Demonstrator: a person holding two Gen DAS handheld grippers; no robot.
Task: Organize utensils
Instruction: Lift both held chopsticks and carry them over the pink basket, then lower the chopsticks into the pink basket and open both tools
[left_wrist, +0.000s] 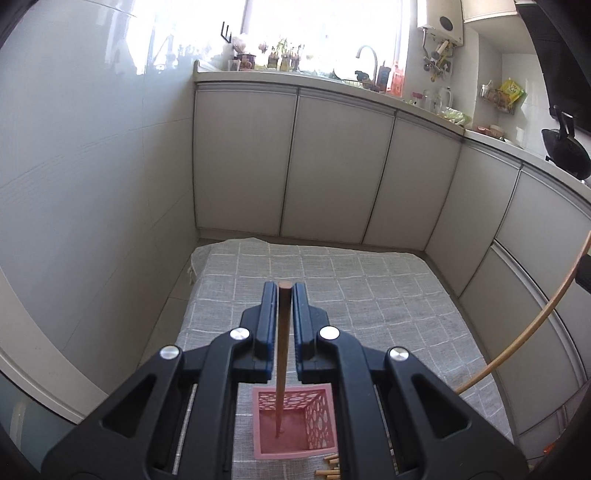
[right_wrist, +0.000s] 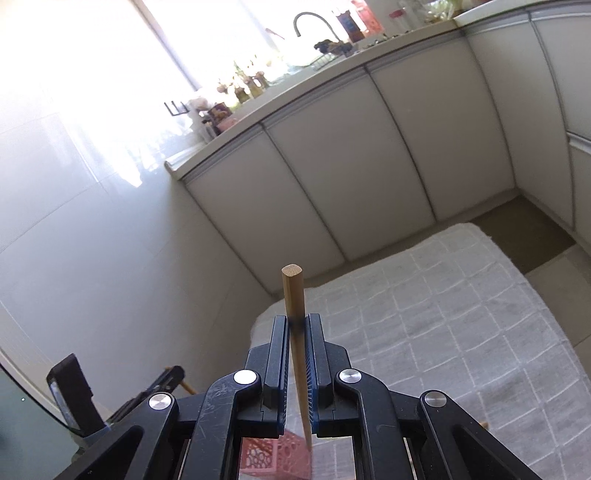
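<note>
My left gripper (left_wrist: 284, 291) is shut on a dark brown chopstick (left_wrist: 282, 350) that stands upright, its lower tip down inside the pink perforated holder (left_wrist: 320, 417). The holder sits on a grey checked cloth (left_wrist: 388, 295). My right gripper (right_wrist: 297, 321) is shut on a pale wooden chopstick (right_wrist: 294, 291), held upright above the holder (right_wrist: 273, 458), whose top shows below the jaws. That pale chopstick (left_wrist: 517, 332) also shows as a curved line at the right of the left wrist view. The left gripper (right_wrist: 162, 384) appears low at the left of the right wrist view.
Several loose chopsticks (left_wrist: 332, 465) lie on the cloth beside the holder. White cabinet doors (left_wrist: 332, 166) run behind and to the right, under a counter with a sink tap (left_wrist: 367, 55). A white tiled wall (left_wrist: 92, 166) stands to the left.
</note>
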